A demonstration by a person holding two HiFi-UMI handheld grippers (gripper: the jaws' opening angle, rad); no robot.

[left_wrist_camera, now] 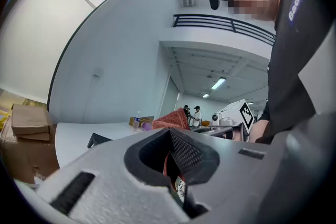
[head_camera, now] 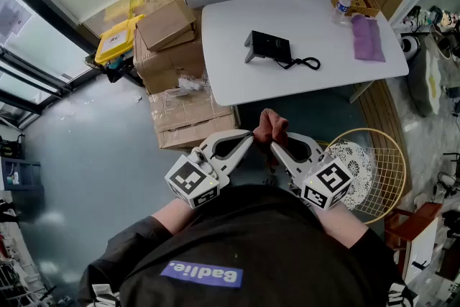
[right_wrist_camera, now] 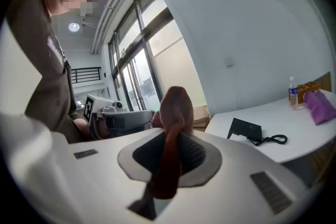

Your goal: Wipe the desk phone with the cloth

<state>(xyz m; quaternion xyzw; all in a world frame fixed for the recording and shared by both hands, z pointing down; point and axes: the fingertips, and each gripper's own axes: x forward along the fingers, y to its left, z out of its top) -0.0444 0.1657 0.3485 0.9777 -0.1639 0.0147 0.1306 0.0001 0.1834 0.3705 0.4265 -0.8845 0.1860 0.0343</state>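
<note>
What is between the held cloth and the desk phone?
In the head view, only bare white table and a strip of floor lie between the cloth and the desk phone.

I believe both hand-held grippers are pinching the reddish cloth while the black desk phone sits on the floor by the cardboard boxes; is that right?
Not quite: the desk phone sits on the white table, not the floor, as the head view shows. The left hand-held gripper and right hand-held gripper do both pinch the reddish cloth.
</note>
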